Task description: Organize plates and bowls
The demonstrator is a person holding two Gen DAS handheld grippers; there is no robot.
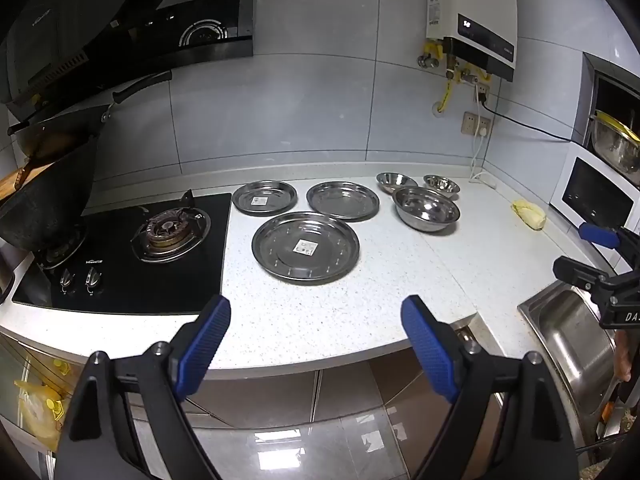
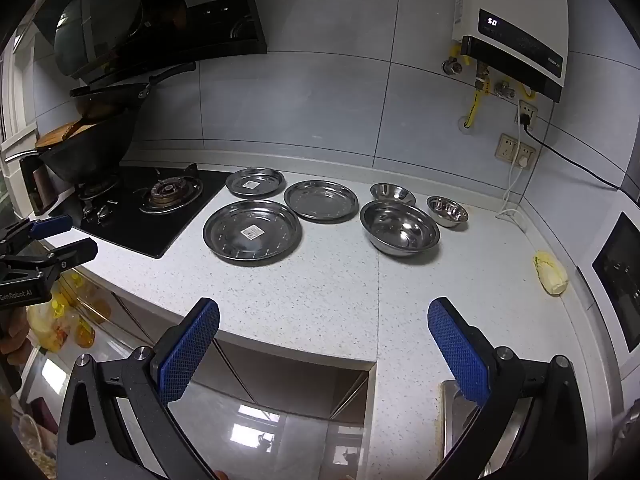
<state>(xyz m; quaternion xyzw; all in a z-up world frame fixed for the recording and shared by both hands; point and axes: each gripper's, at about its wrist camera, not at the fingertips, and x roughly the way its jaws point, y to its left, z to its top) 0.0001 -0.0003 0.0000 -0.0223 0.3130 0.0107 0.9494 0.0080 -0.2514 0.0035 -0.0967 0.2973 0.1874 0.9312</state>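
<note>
Both grippers hang over the front edge of the counter, tilted downward, and neither touches anything.

The left gripper stands wide, its blue pads far apart with only bare counter between them. Straight ahead of it, nearest, lies the big plate with a white sticker in its middle. Beyond that, ahead and slightly left, lies the small plate, also with a sticker; ahead and slightly right lies the mid plate, which is plain. The three plates lie flat and apart from each other. Further right of this gripper's line stands the big bowl, with two small bowls behind it: the left bowl and the right bowl. The stove is ahead to the left, the sink close on the right.

The right gripper is spread wide too, empty. The big bowl sits ahead of it, a little right of centre, with the left bowl just behind and the right bowl beside it to the right. The big plate lies ahead to the left, the mid plate and small plate beyond it. A pale yellow lump lies on the counter to the right. All bowls stand upright.
</note>
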